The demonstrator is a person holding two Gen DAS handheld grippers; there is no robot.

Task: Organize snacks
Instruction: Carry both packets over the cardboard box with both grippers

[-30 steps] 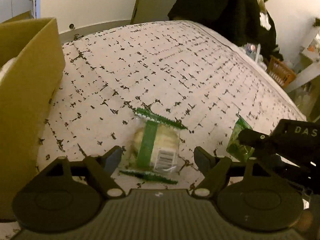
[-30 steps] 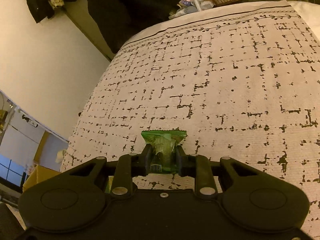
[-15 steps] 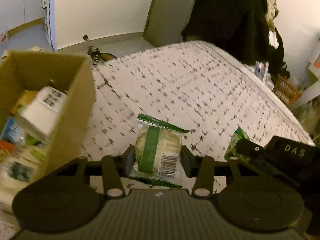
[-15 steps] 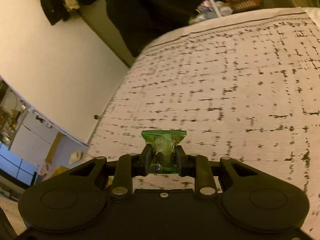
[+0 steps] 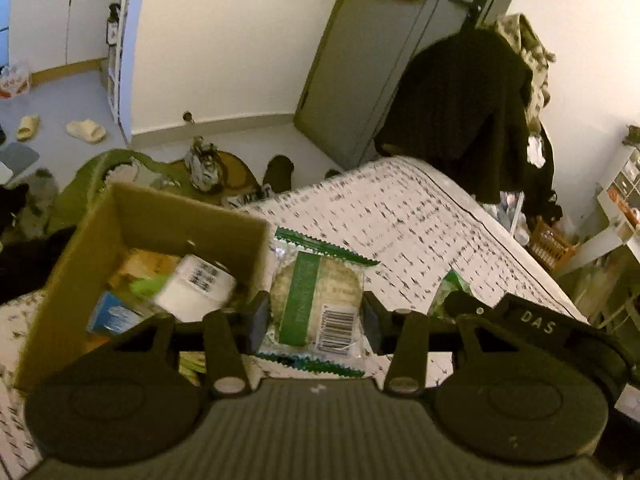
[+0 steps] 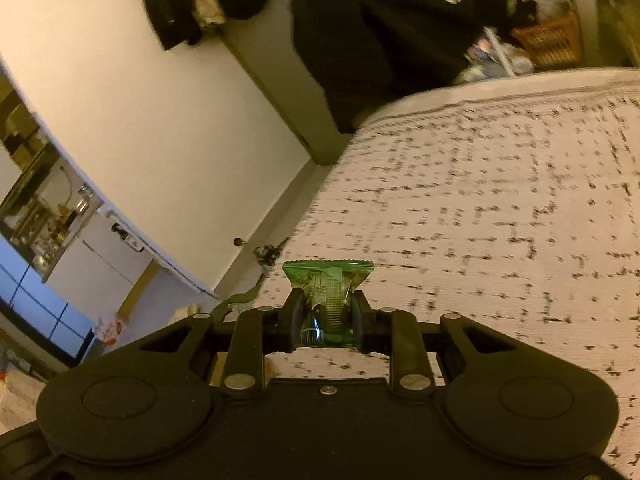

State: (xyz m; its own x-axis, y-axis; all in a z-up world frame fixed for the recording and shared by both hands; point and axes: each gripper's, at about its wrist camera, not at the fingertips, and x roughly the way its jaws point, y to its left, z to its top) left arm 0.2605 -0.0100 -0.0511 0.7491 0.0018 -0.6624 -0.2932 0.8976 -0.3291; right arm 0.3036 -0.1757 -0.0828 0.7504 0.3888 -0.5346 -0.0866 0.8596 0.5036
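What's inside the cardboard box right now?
The cardboard box already holds snacks: a white packet with a barcode, a blue packet, something green, all blurred. The left tongs and near wall cover the rest.

the cardboard box [image 5: 76, 280] is tan-brown, holding a white pack with a black barcode [image 5: 196, 286], a blue packet [image 5: 110, 314] and something lime green. the biscuit packet [image 5: 316, 300] is clear with green zigzag ends, a green band and a pale round biscuit. the small wrapper [image 6: 327, 300] is glossy green. the bedspread [image 6: 500, 220] is cream with broken black dashes in a grid. both grippers are black.
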